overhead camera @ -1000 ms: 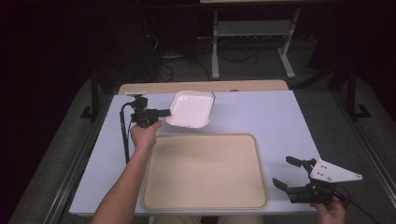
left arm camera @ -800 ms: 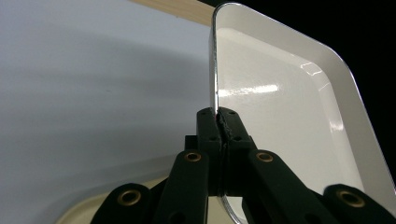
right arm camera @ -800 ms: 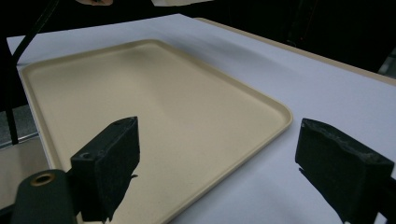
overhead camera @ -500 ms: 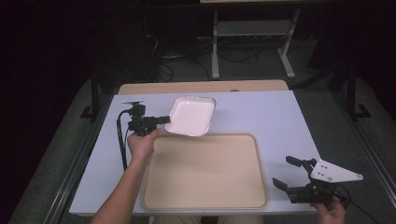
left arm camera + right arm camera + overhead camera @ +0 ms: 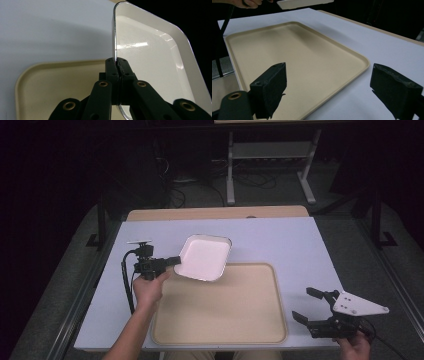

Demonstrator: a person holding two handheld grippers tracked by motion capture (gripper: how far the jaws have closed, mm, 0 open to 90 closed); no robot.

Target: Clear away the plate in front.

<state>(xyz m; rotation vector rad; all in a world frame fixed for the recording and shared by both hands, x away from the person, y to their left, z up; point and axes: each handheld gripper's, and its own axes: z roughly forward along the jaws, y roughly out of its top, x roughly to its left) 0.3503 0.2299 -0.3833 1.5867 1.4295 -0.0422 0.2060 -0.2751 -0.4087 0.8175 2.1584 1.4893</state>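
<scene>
A white rectangular dish (image 5: 204, 257) hangs tilted above the far left corner of the beige tray (image 5: 225, 315). My left gripper (image 5: 172, 261) is shut on the dish's left rim. In the left gripper view the rim (image 5: 114, 37) stands clamped between the two black jaws (image 5: 119, 66), with the tray (image 5: 57, 82) below. My right gripper (image 5: 303, 303) rests near the table's front right corner, off the tray's right edge, open with nothing between its fingers. In the right gripper view the open gripper (image 5: 328, 75) faces the tray (image 5: 287, 50), and the dish (image 5: 304, 3) shows at the top.
The tray lies on a white table top (image 5: 280, 240). A wooden strip (image 5: 215, 213) runs along the far edge. A metal stand (image 5: 270, 160) and cables sit on the dark floor behind. The left gripper's cable (image 5: 126, 285) hangs beside the person's forearm.
The left gripper has carried the dish nearer and to the right, from over the bare table to above the tray's far left corner. The right gripper has stayed put.
</scene>
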